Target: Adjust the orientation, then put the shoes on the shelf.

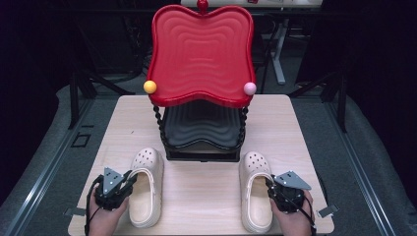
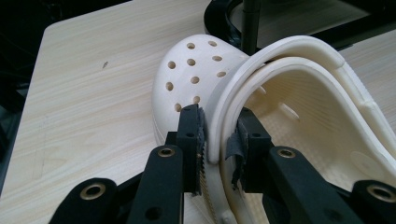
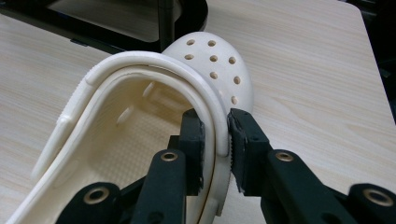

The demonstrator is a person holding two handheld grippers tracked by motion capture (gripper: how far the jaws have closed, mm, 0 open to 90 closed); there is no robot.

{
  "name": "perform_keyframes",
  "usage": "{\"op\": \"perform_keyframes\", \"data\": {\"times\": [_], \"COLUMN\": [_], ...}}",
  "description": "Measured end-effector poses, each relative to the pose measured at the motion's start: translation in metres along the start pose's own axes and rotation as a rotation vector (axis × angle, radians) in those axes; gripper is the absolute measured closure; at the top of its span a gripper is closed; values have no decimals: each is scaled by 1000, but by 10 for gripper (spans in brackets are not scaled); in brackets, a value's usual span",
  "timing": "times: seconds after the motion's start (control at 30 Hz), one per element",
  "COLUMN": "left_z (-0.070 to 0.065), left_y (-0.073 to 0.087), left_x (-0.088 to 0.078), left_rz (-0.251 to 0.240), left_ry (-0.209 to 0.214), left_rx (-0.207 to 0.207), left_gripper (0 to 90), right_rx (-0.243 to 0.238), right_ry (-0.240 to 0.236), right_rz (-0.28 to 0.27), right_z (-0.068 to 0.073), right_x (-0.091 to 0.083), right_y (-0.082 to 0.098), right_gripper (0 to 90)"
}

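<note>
Two cream clogs lie on the wooden table [image 1: 201,196], toes pointing away from me. My left gripper [image 1: 129,179] [image 2: 218,126] straddles the outer side wall of the left clog [image 1: 145,194] [image 2: 196,79], one pad outside and one inside, both pressed against the wall and the folded heel strap. My right gripper [image 1: 269,183] [image 3: 215,128] grips the outer side wall of the right clog [image 1: 255,201] [image 3: 212,56] the same way. Both clogs rest flat on the table.
A two-tier rack stands at the table's middle back: a red wavy tray [image 1: 201,49] on top, a black tray [image 1: 201,128] below. A yellow ball [image 1: 150,87] and a pink ball [image 1: 250,88] cap its front corners. The clogs' toes lie close to the rack's base.
</note>
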State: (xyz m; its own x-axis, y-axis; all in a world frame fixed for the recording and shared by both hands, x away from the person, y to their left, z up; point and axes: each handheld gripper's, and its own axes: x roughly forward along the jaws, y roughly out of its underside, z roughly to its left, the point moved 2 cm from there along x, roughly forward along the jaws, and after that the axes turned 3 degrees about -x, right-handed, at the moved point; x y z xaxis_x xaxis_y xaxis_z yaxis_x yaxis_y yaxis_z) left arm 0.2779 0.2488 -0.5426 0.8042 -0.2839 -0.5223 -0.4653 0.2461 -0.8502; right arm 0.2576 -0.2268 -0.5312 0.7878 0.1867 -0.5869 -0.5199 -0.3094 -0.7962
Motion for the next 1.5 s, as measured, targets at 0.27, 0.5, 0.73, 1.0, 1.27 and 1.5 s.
{"op": "perform_keyframes", "data": {"times": [0.27,0.5,0.73,1.0,1.27,1.5], "left_z": [1,3,0,-9,-19,-33], "left_y": [-6,-6,-8,-16,-31,-41], "left_x": [-8,-18,-25,-40,-58,-66], "left_rz": [8,10,6,-24,-54,-86], "left_ry": [24,43,63,92,123,159], "left_rx": [46,36,49,53,83,100], "left_gripper": [752,753,755,755,757,757], "right_rx": [20,33,52,57,22,6], "right_ry": [-3,-13,-13,-33,-70,-110], "right_rz": [-11,-32,-49,-76,-124,-144], "right_z": [0,0,-4,0,15,25], "right_x": [-11,-25,-35,-38,-56,-63], "right_y": [-6,-8,-11,-18,-33,-41], "right_gripper": [760,761,761,761,760,760]}}
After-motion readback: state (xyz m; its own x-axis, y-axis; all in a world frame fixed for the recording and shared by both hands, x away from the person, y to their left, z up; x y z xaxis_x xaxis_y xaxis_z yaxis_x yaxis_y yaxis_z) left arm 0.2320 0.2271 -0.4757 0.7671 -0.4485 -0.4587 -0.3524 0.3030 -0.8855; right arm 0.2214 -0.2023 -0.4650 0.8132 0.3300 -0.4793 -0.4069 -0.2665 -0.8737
